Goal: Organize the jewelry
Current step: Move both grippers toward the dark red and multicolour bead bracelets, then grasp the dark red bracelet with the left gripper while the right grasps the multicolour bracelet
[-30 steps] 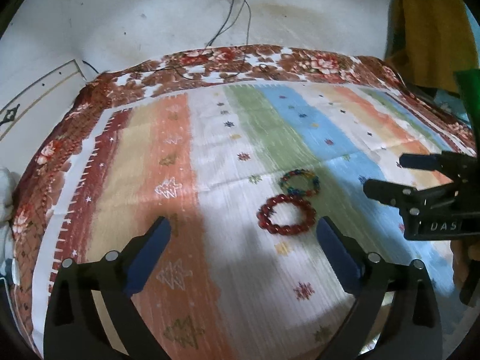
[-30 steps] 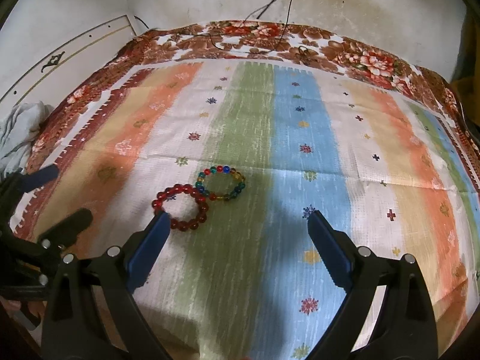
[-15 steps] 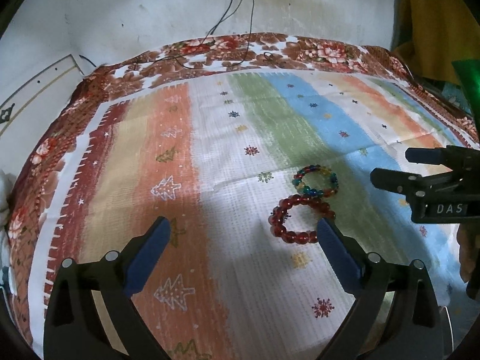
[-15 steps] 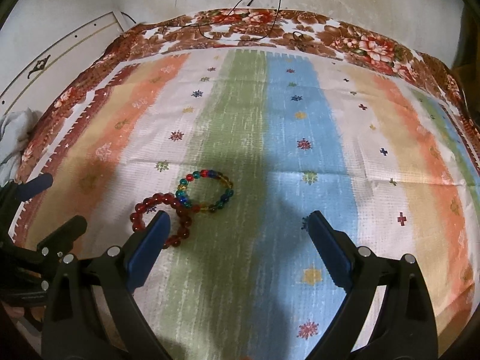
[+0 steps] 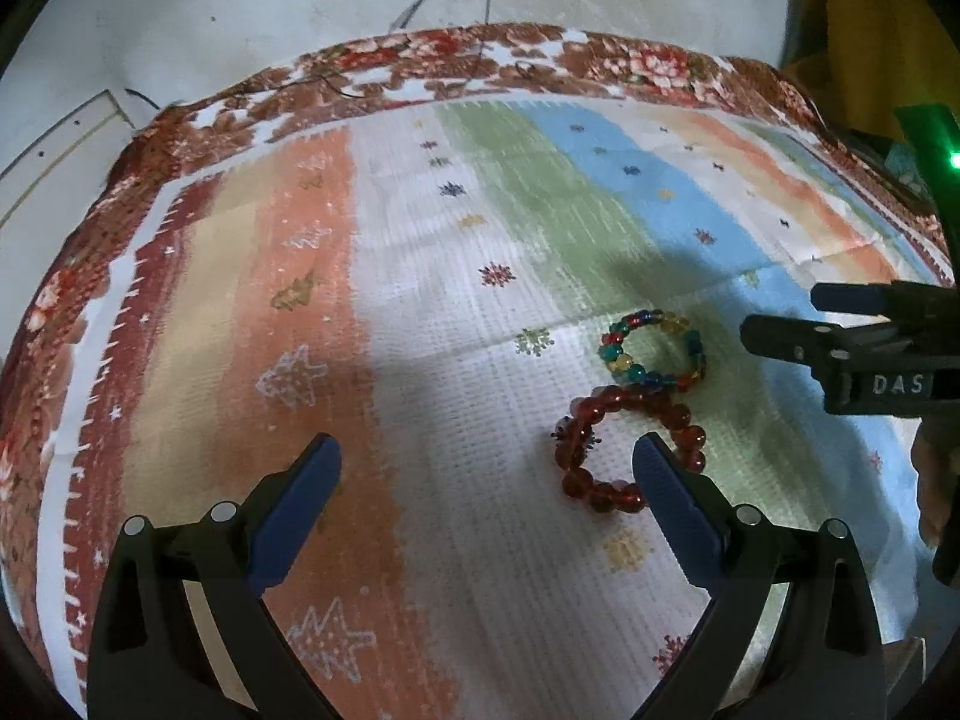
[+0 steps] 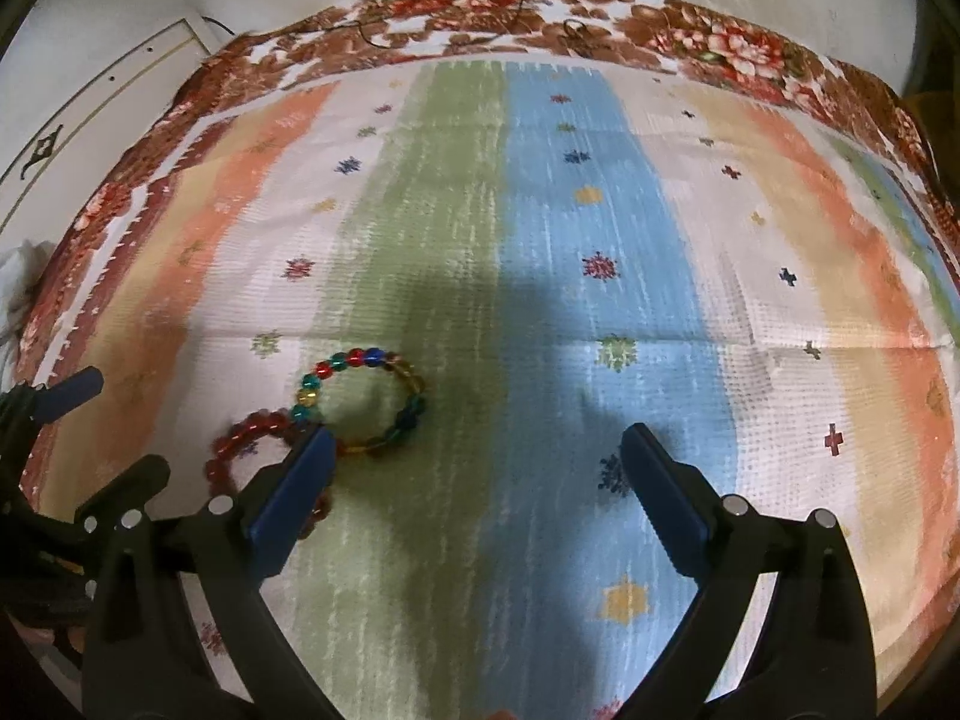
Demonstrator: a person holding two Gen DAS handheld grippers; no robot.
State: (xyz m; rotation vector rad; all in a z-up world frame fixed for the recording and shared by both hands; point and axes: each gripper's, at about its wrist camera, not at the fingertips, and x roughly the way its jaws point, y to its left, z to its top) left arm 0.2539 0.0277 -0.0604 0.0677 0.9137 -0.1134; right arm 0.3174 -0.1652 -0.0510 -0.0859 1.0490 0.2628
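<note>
Two bead bracelets lie flat on the striped cloth (image 5: 420, 312), and both sit nearer the cameras than half a second ago, since each pair of tongs has moved in on them. In the left view the left tongs (image 5: 487, 462) gape wide and hold nothing; their right finger (image 5: 672, 498) now covers part of the red bracelet (image 5: 624, 450), which earlier lay just beyond it. Left of the bracelets the cloth runs bare to its flowered border. The multicolored bracelet (image 5: 654, 351) touches the red one's far side, so the pair lines up away from the camera, slanting right. In the right view the right tongs (image 6: 474, 468) are equally wide and empty, their left finger (image 6: 294, 492) across the red bracelet (image 6: 240, 444), with the multicolored bracelet (image 6: 360, 402) just beyond; open cloth stretches rightward.
</note>
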